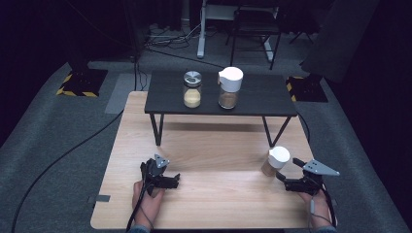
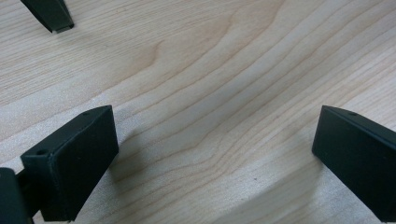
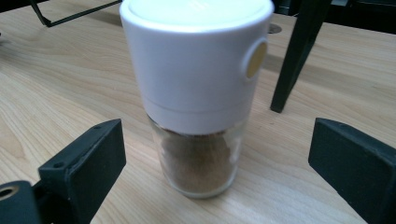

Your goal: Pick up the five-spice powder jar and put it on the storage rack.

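The small glass spice jar with the tall white plastic cap and brown powder inside (image 3: 196,98) stands upright on the pale wooden table (image 1: 209,199), near its right edge and just ahead of my right gripper (image 1: 287,180). My right gripper's jaws are spread wide on either side of the jar, touching nothing. My left gripper (image 1: 171,178) rests low over bare wood on the other side, jaws spread too, empty. Farther off, on the low black side table (image 1: 257,97), stand a clear glass jar with a metal lid and yellow grains (image 1: 192,90) and a second white-capped jar of brown powder (image 1: 229,87). The risk I see is the jar's shape — top-heavy cap on a narrow glass body. If I come in off-centre, one jaw would meet it first and tip or skid it toward the table edge; closing on the smooth glass could let it slip. The right gripper view shows a yellow round button on the cap (image 3: 256,59) — the high view gives instead the jar's place on the table.
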A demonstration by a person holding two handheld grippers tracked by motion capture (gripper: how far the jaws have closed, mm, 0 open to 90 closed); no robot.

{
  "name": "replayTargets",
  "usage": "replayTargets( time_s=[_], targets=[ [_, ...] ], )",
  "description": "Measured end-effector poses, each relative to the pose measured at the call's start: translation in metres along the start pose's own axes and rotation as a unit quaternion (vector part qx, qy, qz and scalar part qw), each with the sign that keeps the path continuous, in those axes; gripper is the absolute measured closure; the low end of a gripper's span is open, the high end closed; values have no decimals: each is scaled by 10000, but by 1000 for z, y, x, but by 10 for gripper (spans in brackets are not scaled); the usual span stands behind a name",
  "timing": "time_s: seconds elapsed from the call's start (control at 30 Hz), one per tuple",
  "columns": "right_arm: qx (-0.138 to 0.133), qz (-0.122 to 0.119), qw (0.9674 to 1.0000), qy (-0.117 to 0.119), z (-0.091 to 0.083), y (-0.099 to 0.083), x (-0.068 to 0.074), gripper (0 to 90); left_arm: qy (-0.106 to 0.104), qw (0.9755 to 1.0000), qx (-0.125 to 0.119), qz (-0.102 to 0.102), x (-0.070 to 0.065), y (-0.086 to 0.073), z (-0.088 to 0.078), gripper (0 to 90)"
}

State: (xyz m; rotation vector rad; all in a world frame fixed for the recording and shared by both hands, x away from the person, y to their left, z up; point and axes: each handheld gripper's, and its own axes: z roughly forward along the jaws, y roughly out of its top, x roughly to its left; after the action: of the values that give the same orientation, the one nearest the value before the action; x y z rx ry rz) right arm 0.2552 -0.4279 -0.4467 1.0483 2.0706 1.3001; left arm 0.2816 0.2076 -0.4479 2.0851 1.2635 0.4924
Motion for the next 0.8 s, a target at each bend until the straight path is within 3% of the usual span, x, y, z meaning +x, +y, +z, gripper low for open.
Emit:
replayTargets(
  time_s=[0.47, 0.7, 0.8],
  targets=[
    [-11, 28, 10000, 44, 26, 4, 0, 102, 1, 10000, 0, 2, 0, 0, 0, 3],
    [-40, 59, 9999, 96, 33, 2, -3, 209, 1, 10000, 0, 2, 0, 0, 0, 3],
    [-107, -49, 9998, 154, 32, 0, -2, 293, 3, 10000, 2, 11, 0, 0, 0, 3]
  ],
)
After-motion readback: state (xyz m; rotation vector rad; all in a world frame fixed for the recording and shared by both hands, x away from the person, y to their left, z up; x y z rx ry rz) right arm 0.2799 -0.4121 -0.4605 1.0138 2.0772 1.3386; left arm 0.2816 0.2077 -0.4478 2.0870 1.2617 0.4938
